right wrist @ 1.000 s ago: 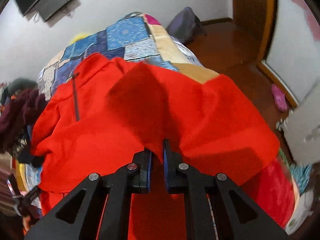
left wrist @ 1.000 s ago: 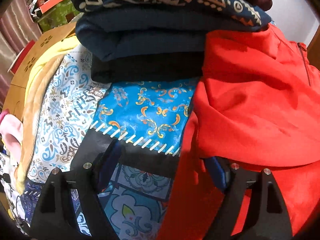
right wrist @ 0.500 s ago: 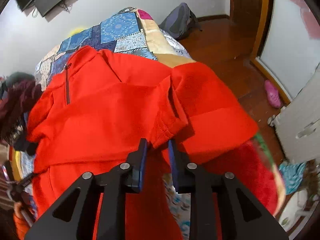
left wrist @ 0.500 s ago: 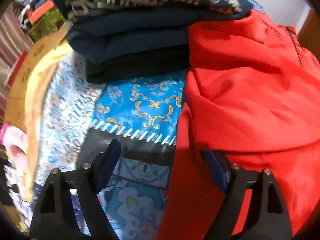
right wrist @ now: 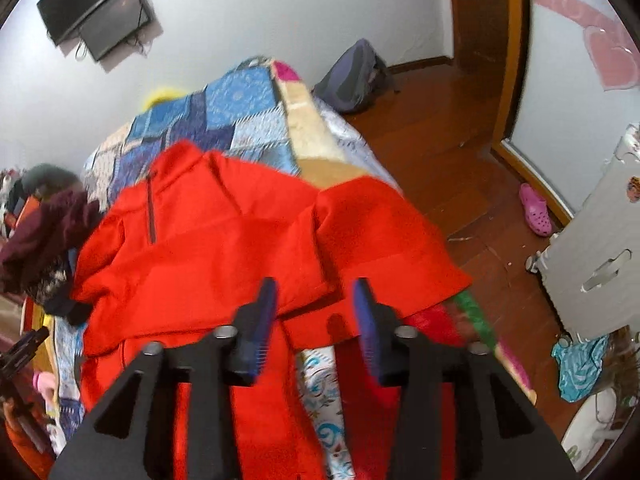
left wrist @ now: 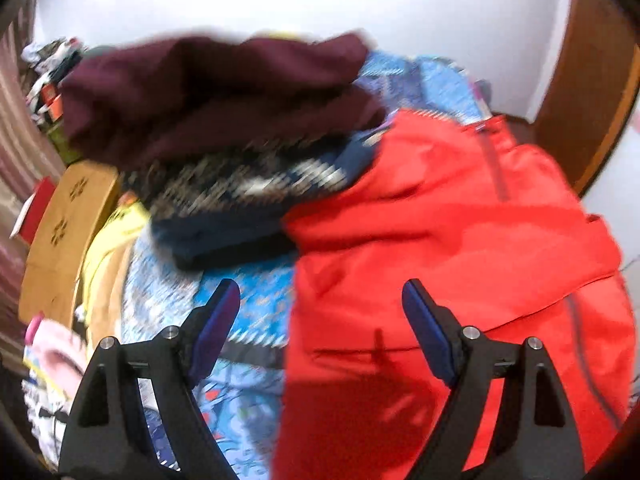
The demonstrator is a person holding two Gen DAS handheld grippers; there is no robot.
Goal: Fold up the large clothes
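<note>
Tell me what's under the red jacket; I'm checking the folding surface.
The red jacket lies on a blue patchwork quilt, visible around it. Whatever is directly beneath is covered.

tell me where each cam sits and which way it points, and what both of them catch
Left wrist: rides the left gripper, looking forward along its open fingers across the bed to the stack of folded clothes and the white wall; only the black fingers with blue pads show.
Right wrist: rides the right gripper, looking down the bed toward the wood floor, the backpack and the wall screen; its open fingers show.
Shared: the red jacket on the patchwork quilt, and the maroon top of the stack.
</note>
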